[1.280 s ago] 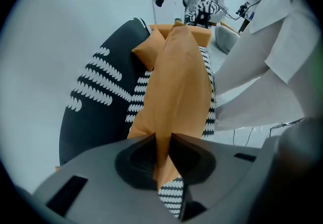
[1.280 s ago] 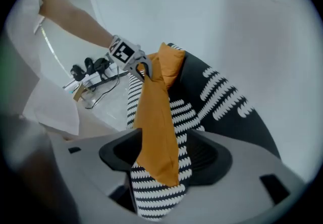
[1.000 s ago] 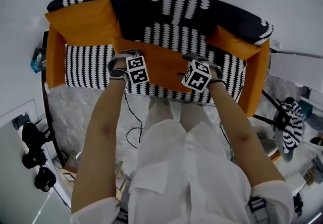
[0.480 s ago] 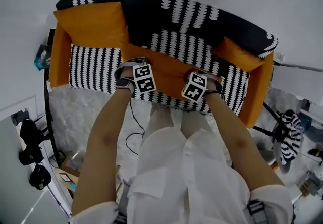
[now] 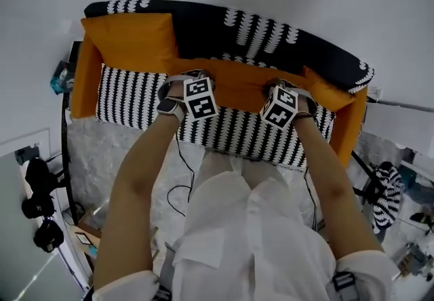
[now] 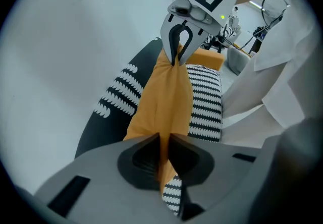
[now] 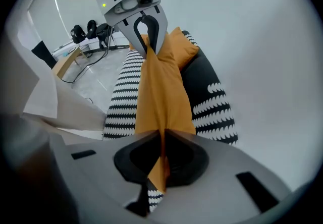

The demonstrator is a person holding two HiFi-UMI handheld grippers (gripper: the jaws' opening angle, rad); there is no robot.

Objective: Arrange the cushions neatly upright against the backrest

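A long orange cushion [image 5: 237,84] stands on edge between the striped seat [image 5: 230,131] and the black patterned backrest [image 5: 203,27]. My left gripper [image 5: 184,81] pinches its left end, and its jaws are still closing on the fabric [image 6: 166,97]. My right gripper [image 5: 286,87] is shut on the right end [image 7: 161,97]. In each gripper view the orange fabric runs from my own jaws [image 6: 164,142] [image 7: 162,140] to the other gripper. A second orange cushion [image 5: 132,42] leans upright at the sofa's left corner. A third [image 5: 330,93] sits at the right corner.
Orange armrests [image 5: 85,79] [image 5: 349,131] close both ends of the sofa, which backs onto a white wall. Black headsets and cables [image 5: 41,205] lie on the floor at the left. A chair with a striped cloth [image 5: 384,190] stands at the right.
Both grippers have moved away from me toward the backrest, carrying the middle cushion from flat on the seat to standing on edge. The right jaws closed on the cushion.
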